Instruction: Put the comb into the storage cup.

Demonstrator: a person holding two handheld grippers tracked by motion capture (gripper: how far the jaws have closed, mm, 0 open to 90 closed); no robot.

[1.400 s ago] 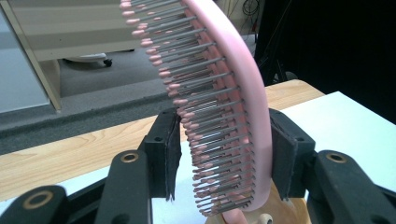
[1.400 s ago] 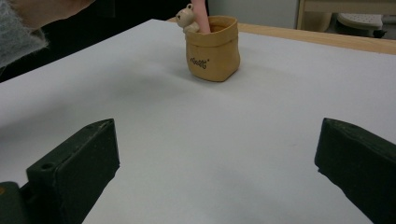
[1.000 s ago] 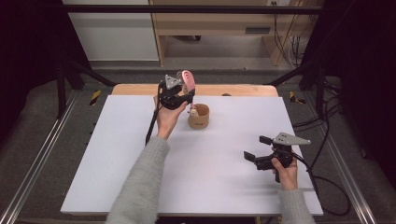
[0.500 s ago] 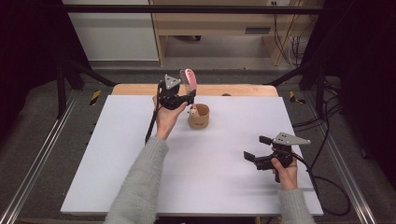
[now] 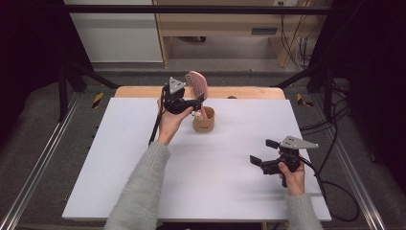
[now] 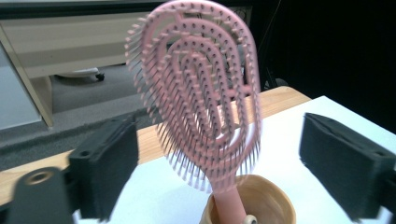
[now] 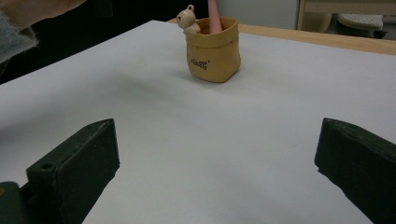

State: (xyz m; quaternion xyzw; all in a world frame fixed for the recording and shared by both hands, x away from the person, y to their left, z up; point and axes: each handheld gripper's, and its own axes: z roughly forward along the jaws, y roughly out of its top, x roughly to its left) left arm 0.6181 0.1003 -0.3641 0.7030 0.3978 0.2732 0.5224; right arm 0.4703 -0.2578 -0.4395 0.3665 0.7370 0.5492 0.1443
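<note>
A pink hairbrush (image 5: pixel 197 85) stands handle-down in a small tan cup (image 5: pixel 203 122) at the back middle of the white tabletop (image 5: pixel 143 153). My left gripper (image 5: pixel 200 102) is at the brush, just above the cup. In the left gripper view the brush head (image 6: pixel 205 93) rises between the jaws, with a gap on each side and neither pad touching it. These jaws have just been opening. The left gripper (image 6: pixel 224 165) is open. My right gripper (image 5: pixel 262 152) rests open at the front right with nothing in it. It (image 7: pixel 217 168) faces the cup (image 7: pixel 214 53).
A small cream bear figure (image 7: pixel 189 19) sits on the cup's rim beside the brush handle (image 7: pixel 214 11). A wooden edge (image 5: pixel 249 92) runs behind the white top. Shelving and cables stand beyond the table, and black frame posts flank it.
The left gripper's jaws have spread apart from the brush. The brush stays standing in the cup. Neither hand has moved.
</note>
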